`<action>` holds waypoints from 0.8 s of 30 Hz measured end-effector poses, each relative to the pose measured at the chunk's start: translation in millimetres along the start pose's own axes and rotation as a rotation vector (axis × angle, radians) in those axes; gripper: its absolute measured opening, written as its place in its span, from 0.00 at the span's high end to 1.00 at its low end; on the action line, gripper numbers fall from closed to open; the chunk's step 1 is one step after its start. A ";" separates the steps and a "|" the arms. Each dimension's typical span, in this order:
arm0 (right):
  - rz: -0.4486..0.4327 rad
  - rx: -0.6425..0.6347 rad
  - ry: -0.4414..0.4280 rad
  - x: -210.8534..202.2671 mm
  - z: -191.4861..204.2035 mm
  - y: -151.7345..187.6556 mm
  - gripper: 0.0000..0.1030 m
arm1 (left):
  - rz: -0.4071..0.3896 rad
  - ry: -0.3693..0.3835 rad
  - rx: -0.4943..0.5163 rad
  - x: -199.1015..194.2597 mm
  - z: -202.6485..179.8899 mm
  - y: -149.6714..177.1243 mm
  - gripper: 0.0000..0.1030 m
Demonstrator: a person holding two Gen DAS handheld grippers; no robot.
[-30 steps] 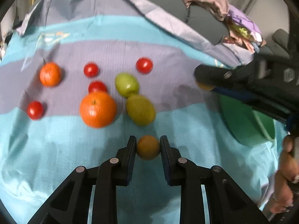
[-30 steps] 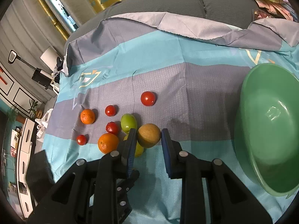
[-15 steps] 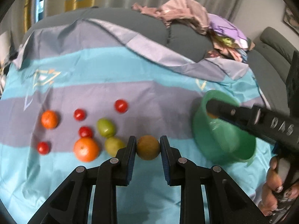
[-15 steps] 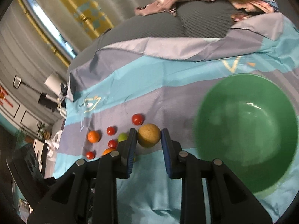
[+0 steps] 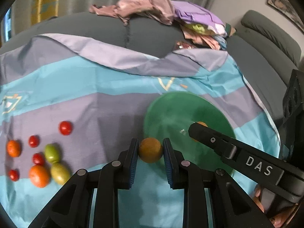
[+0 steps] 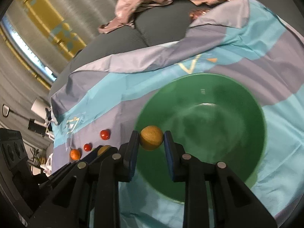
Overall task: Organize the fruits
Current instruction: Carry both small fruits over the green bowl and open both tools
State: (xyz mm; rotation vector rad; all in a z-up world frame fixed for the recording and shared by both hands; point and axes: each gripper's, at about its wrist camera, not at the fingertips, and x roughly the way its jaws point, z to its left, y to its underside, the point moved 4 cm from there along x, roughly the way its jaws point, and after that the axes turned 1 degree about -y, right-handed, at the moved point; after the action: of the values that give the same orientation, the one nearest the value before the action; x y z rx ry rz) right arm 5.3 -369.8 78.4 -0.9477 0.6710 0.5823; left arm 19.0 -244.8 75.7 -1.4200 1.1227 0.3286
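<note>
My left gripper (image 5: 150, 152) is shut on a round brown fruit (image 5: 150, 149), held in the air just left of the green bowl (image 5: 171, 114). My right gripper (image 6: 151, 140) is shut on a second brown fruit (image 6: 151, 137) over the bowl's (image 6: 218, 125) left inner side. In the left wrist view the right gripper (image 5: 195, 131) reaches over the bowl from the right. On the cloth at the left lie red tomatoes (image 5: 65, 127), two oranges (image 5: 39, 175), and two green fruits (image 5: 51, 153).
The striped blue and grey cloth (image 5: 114, 87) covers a dark sofa. A heap of pink and purple clothes (image 5: 161, 13) sits on the sofa back. A person's hand (image 5: 259, 205) shows at the lower right. A lamp and shelves (image 6: 11, 114) stand beyond the cloth's left edge.
Both grippers, each still holding its brown fruit, have moved right and upward from the fruit group toward the bowl. The right gripper now hangs over the bowl; the bowl has come fully into the left view.
</note>
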 end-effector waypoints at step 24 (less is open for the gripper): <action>0.027 0.125 0.106 8.3 -51.2 -5.4 0.72 | 0.053 0.068 -0.014 39.3 -26.5 -1.0 0.75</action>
State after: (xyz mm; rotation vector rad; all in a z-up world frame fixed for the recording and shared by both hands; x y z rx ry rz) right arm 1.3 -415.6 53.8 -0.8586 0.8069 0.5102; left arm 27.9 -285.0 52.3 -1.4246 1.2173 0.3288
